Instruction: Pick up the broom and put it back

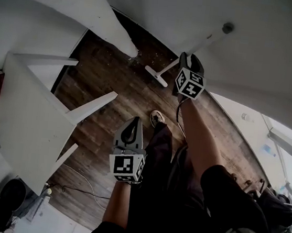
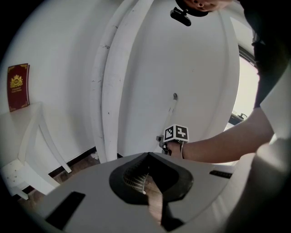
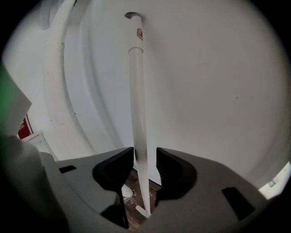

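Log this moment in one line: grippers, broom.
right gripper: jaws open around broom handle, no grip | broom: head on floor, leaning on wall | left gripper: jaws shut, empty

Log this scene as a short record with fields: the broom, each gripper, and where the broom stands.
broom: white, stands against the white wall, head on the wooden floor
right gripper: open, broom handle between its jaws, not clamped
left gripper: shut, empty, apart from the broom
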Tool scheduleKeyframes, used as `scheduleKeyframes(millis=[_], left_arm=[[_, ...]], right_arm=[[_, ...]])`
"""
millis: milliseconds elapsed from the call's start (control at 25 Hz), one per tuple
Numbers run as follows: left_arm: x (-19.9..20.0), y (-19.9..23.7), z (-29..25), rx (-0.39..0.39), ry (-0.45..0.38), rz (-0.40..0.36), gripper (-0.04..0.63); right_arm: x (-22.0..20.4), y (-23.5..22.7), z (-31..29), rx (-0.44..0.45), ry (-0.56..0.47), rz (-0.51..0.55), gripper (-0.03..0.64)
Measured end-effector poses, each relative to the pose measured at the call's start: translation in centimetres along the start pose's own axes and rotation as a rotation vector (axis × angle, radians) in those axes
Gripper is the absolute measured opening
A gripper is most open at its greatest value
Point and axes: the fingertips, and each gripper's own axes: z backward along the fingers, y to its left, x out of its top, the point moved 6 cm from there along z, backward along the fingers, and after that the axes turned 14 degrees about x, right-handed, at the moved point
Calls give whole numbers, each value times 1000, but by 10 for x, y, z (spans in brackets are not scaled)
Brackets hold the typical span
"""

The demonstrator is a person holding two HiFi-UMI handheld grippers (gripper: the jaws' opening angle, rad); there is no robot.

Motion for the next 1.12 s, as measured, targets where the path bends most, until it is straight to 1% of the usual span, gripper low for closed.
scheduleKeyframes(millis=[120, 160, 200, 360, 440, 560, 680, 800, 920, 1120], left_arm=[[-5, 0, -4, 13, 5, 9, 2], [-6, 0, -3, 15, 6, 13, 2], [-7, -2, -1, 15, 9, 15, 2], [-8, -12, 12, 5, 16, 12, 2], [-7, -15, 16, 8, 14, 14, 2], [-3, -17, 19, 23, 4, 29, 2], [-4, -22, 27, 49, -2, 38, 2], [-7, -32, 35, 73, -9, 43, 2], [-5, -42, 50, 101, -29, 47, 2], [19, -55, 75, 142, -128, 74, 2]], right_arm=[[0, -1, -6, 23, -9, 39, 155], [1, 0, -7, 31, -9, 62, 134], [2, 2, -5, 39, -5, 84, 97], [2, 13, 14, 105, 13, 124, 92], [0, 24, 28, 145, 25, 165, 91], [0, 42, 50, 200, 53, 251, 92], [3, 61, 72, 273, 80, 360, 92], [19, 69, 92, 338, 72, 457, 92], [44, 72, 116, 377, 53, 512, 92], [87, 88, 164, 474, 18, 558, 92]])
